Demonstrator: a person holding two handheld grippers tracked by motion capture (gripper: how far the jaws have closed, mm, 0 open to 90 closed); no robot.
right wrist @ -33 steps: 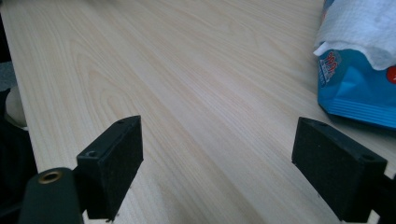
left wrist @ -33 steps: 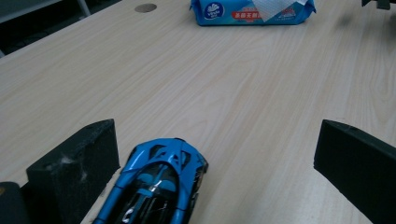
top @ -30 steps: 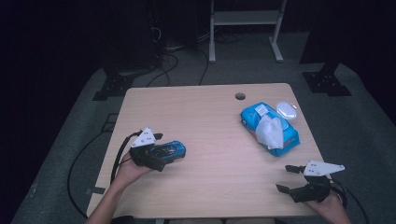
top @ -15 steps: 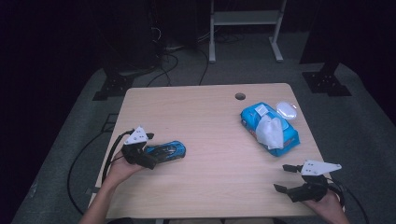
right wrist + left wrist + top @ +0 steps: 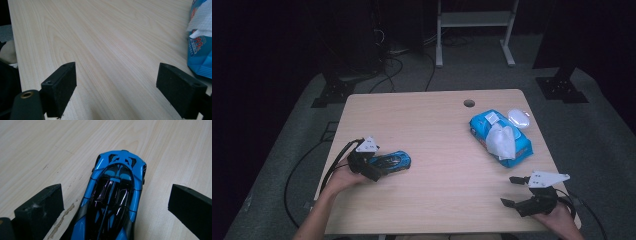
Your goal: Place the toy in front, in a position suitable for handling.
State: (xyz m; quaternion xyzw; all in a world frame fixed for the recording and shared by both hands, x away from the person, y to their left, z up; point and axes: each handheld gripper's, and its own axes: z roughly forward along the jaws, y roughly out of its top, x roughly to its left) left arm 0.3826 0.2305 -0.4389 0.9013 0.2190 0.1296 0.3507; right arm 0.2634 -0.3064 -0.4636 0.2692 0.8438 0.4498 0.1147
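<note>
A blue and black toy car [image 5: 391, 161] lies on the wooden table [image 5: 437, 130] at the front left. My left gripper [image 5: 379, 164] is open, one jaw on each side of the car's near end. In the left gripper view the car [image 5: 113, 195] sits between the black pads [image 5: 40, 207] with a gap on both sides. My right gripper [image 5: 508, 191] rests at the front right corner, open, with bare table between its jaws [image 5: 117, 85].
A blue wet-wipes pack [image 5: 507, 142] lies at the back right with a white wipe [image 5: 501, 140] pulled out on top and a white lid [image 5: 519, 118] beside it. Its edge [image 5: 200, 50] shows in the right gripper view. A cable hole [image 5: 469, 103] is near the far edge.
My left gripper has drawn back slightly to the left along the car, which stays on the table. The right gripper has barely moved.
</note>
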